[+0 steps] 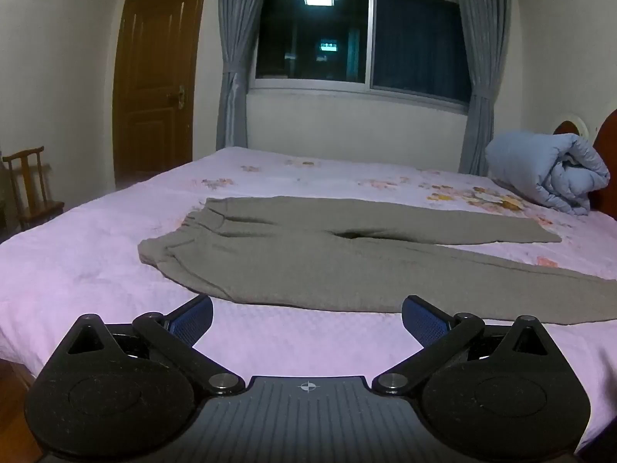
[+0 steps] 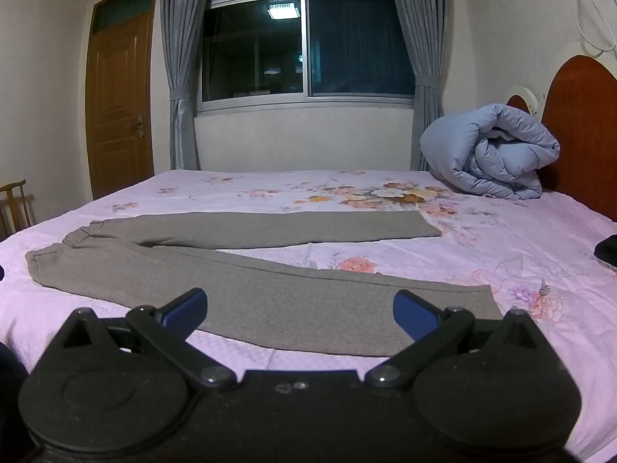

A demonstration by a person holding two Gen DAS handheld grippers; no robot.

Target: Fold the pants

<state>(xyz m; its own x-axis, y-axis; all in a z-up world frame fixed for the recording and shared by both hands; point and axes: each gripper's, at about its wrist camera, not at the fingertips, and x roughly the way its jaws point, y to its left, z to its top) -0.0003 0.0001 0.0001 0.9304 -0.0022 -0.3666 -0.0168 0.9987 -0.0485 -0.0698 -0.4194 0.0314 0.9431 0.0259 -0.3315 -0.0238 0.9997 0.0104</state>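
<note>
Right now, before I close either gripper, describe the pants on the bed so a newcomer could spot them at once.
Start at the bed with the pink floral sheet under the dark window. The pants lie flat across its middle, waistband toward the door side, legs spread in a V toward the headboard. They are plain grey-brown and flat, unlike the puffy rolled blue quilt.

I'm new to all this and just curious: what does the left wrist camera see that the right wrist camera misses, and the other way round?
Only the left wrist view shows the whole wooden chair and the left gripper, open. Only the right shows the white cable on the wall, the near leg's cuff and the right gripper, open. Both show the grey pants spread flat on the pink bed, the blue quilt, window and door.
</note>
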